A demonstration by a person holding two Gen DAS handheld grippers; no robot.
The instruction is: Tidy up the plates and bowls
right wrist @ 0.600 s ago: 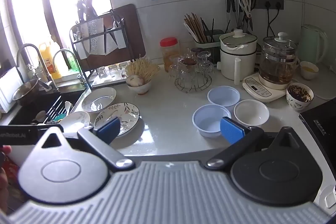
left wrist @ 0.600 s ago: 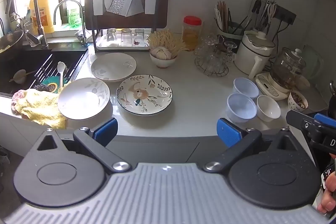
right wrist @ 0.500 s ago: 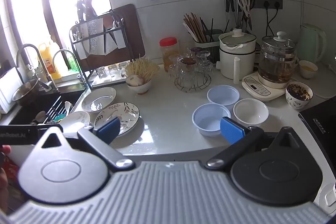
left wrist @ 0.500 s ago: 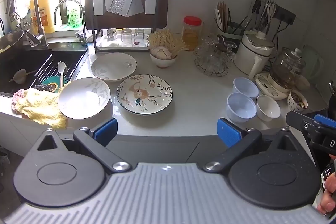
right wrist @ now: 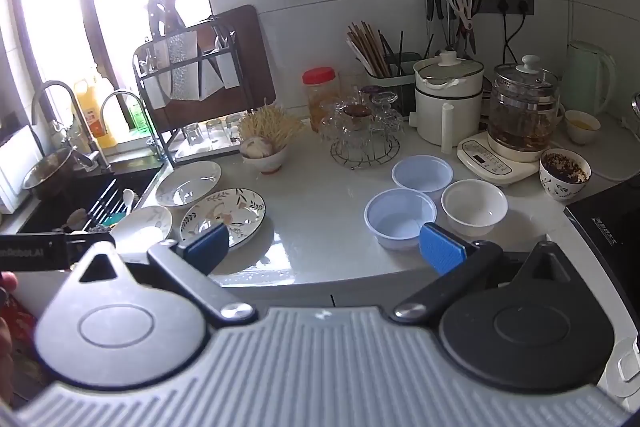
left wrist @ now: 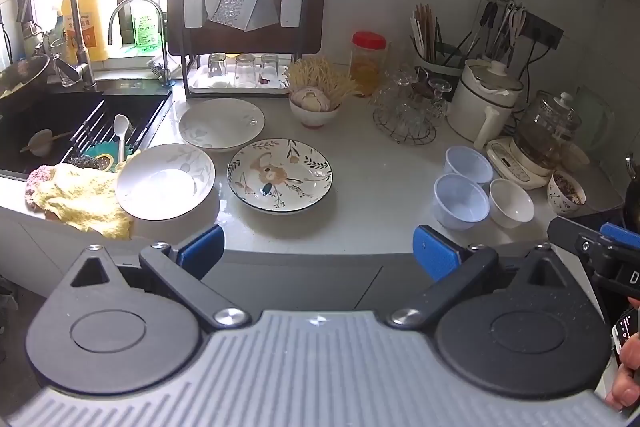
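Observation:
Three plates lie on the white counter: a patterned plate (left wrist: 280,174) in the middle, a white plate (left wrist: 165,181) near the front left edge, and another white plate (left wrist: 221,123) behind them. To the right stand two bluish plastic bowls (left wrist: 461,201) (left wrist: 468,165) and a white bowl (left wrist: 511,202). My left gripper (left wrist: 318,257) hangs open before the counter's front edge, nothing between its blue pads. My right gripper (right wrist: 324,247) is open too, in front of the nearest bluish bowl (right wrist: 400,218), with the white bowl (right wrist: 474,207) and patterned plate (right wrist: 224,217) beyond.
A sink (left wrist: 60,135) with a rack and spoon lies at the left, a yellow cloth (left wrist: 80,199) on its edge. A dish rack (left wrist: 244,27), garlic bowl (left wrist: 314,107), glass stand (left wrist: 404,111), white pot (left wrist: 484,99), glass kettle (left wrist: 548,135) and patterned cup (left wrist: 566,189) line the back and right.

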